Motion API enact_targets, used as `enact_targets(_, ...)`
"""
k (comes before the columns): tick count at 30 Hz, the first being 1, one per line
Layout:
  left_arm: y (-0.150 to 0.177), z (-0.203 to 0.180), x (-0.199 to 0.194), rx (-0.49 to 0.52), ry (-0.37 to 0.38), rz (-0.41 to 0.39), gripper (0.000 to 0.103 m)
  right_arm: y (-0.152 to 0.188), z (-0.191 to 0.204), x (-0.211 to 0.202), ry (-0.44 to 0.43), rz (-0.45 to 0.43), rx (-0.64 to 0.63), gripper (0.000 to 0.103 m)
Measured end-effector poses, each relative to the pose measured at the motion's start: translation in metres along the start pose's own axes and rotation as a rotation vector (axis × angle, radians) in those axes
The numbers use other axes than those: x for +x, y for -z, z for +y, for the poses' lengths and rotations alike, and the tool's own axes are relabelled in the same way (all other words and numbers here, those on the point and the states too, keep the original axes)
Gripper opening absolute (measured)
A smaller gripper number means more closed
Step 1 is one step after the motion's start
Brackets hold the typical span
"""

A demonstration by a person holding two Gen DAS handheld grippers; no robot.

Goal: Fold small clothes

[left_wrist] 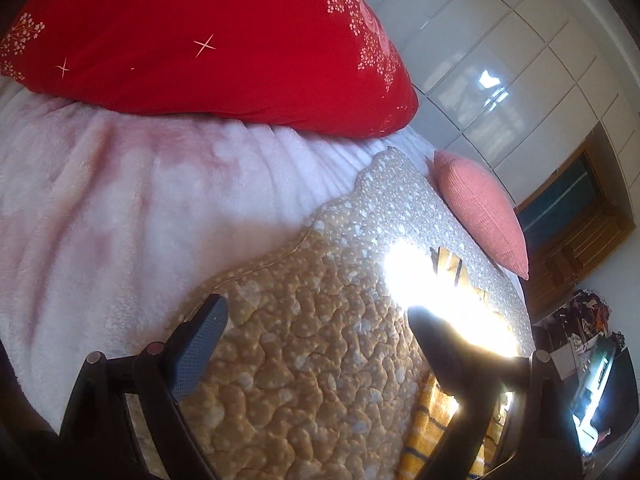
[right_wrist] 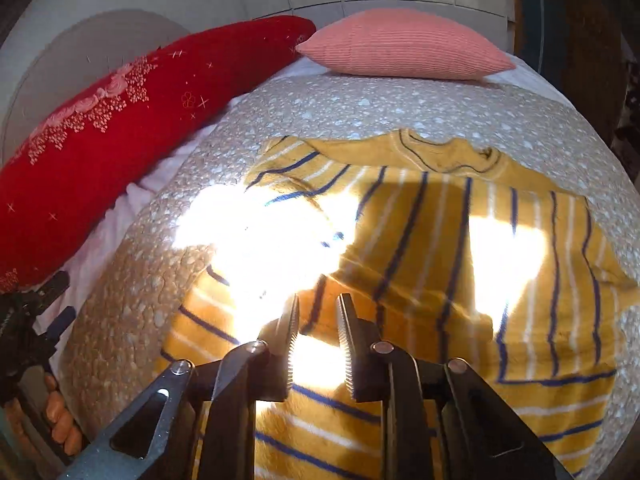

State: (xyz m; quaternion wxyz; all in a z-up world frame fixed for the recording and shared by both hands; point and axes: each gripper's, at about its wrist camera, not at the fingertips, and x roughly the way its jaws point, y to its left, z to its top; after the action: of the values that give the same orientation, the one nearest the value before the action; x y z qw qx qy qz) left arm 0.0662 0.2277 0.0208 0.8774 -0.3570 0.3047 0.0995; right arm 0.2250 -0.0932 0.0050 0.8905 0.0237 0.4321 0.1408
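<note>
Yellow striped top [right_wrist: 420,248] lies spread on the quilted mat [right_wrist: 320,112]. The right gripper [right_wrist: 318,312] hovers above it, jaws narrowly parted and empty; left gripper [left_wrist: 316,316] jaws spread. Pinch one edge cleanly, fold straight.

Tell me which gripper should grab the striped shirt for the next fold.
Right. The right gripper hovers directly over the yellow striped shirt, jaws slightly apart. The left gripper is wide open over the quilted mat, with the shirt off to its side.
</note>
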Motion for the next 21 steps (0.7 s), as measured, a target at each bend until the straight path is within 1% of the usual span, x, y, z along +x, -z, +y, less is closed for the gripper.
enact_targets(1, -0.001, 0.002, -0.001, -0.006, 0.002, 0.000, 0.091, -0.008, 0.004, 0.010, 0.015, -0.009, 0.018, 0.014)
enact_targets(2, -0.003, 0.004, -0.001, -0.011, 0.003, -0.001, 0.091, -0.016, 0.009, 0.019, -0.001, -0.014, 0.041, 0.014)
enact_targets(3, -0.004, 0.006, -0.002, -0.016, 0.004, -0.002, 0.091, -0.023, 0.017, 0.027, -0.045, -0.004, 0.060, 0.014)
enact_targets(4, -0.005, 0.007, -0.002, -0.020, 0.005, -0.001, 0.091, -0.026, 0.028, 0.037, -0.105, 0.025, 0.070, 0.013)
enact_targets(5, -0.006, 0.009, -0.002, -0.026, 0.008, 0.001, 0.091, -0.027, 0.044, 0.048, -0.152, 0.071, 0.061, 0.006)
enact_targets(6, -0.007, 0.010, -0.001, -0.030, 0.011, 0.004, 0.091, -0.024, 0.062, 0.059, -0.154, 0.119, 0.024, 0.006)
enact_targets(7, -0.008, 0.011, 0.000, -0.033, 0.010, 0.009, 0.091, -0.021, 0.078, 0.067, -0.129, 0.135, -0.031, 0.006)
enact_targets(9, -0.009, 0.014, 0.002, -0.039, 0.013, 0.018, 0.091, -0.012, 0.103, 0.070, -0.074, 0.110, -0.119, 0.006)
enact_targets(10, -0.010, 0.015, 0.002, -0.041, 0.013, 0.019, 0.091, -0.010, 0.107, 0.069, -0.056, 0.099, -0.133, 0.006)
enact_targets(13, -0.011, 0.015, 0.001, -0.033, 0.005, 0.014, 0.091, -0.007, 0.114, 0.067, -0.037, 0.091, -0.164, 0.005)
enact_targets(15, -0.010, 0.015, 0.001, -0.029, 0.002, 0.012, 0.091, -0.005, 0.112, 0.060, -0.036, 0.081, -0.174, 0.005)
enact_targets(17, -0.009, 0.013, 0.002, -0.019, -0.003, 0.014, 0.091, -0.002, 0.102, 0.046, -0.059, 0.061, -0.125, 0.005)
enact_targets(18, -0.008, 0.012, 0.002, -0.010, -0.007, 0.016, 0.091, 0.001, 0.094, 0.035, -0.093, 0.049, -0.082, 0.005)
enact_targets(19, -0.007, 0.011, 0.003, -0.002, -0.009, 0.019, 0.091, 0.008, 0.085, 0.024, -0.139, 0.039, -0.046, 0.010)
enact_targets(20, -0.006, 0.009, 0.004, 0.003, -0.010, 0.024, 0.091, 0.015, 0.077, 0.012, -0.178, 0.030, -0.027, 0.023)
enact_targets(21, -0.005, 0.008, 0.005, 0.008, -0.009, 0.031, 0.091, 0.024, 0.069, -0.001, -0.194, 0.017, -0.028, 0.030)
